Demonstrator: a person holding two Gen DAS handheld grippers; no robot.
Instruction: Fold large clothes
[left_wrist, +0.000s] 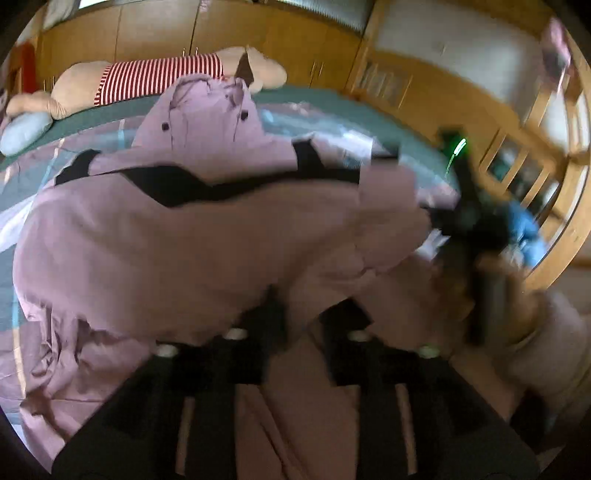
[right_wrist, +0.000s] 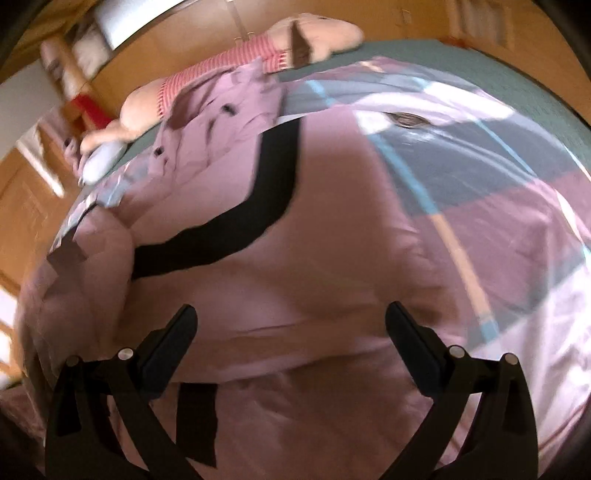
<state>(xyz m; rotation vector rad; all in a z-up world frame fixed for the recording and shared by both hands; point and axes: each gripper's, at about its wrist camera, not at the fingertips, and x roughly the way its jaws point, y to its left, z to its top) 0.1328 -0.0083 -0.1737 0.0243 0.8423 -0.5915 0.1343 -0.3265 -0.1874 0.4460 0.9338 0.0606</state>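
Observation:
A large pink jacket (left_wrist: 184, 240) with black bands (left_wrist: 184, 184) lies spread on the bed, its hood (left_wrist: 207, 118) pointing to the far side. At the bottom of the left wrist view my left gripper (left_wrist: 308, 319) has its fingers close together on a raised fold of the pink cloth; the picture is blurred. The black body of the other gripper (left_wrist: 476, 229), with a green light, shows at the right in a hand. In the right wrist view my right gripper (right_wrist: 291, 325) stands wide open just above the jacket (right_wrist: 295, 277), with nothing pinched.
A big plush toy (left_wrist: 159, 77) in a red-and-white striped shirt lies along the far edge of the bed, a pale blue cushion (left_wrist: 24, 133) beside it. The patchwork bedcover (right_wrist: 480, 166) lies under the jacket. Wooden wardrobes (left_wrist: 258, 33) and shelves (left_wrist: 517, 166) surround the bed.

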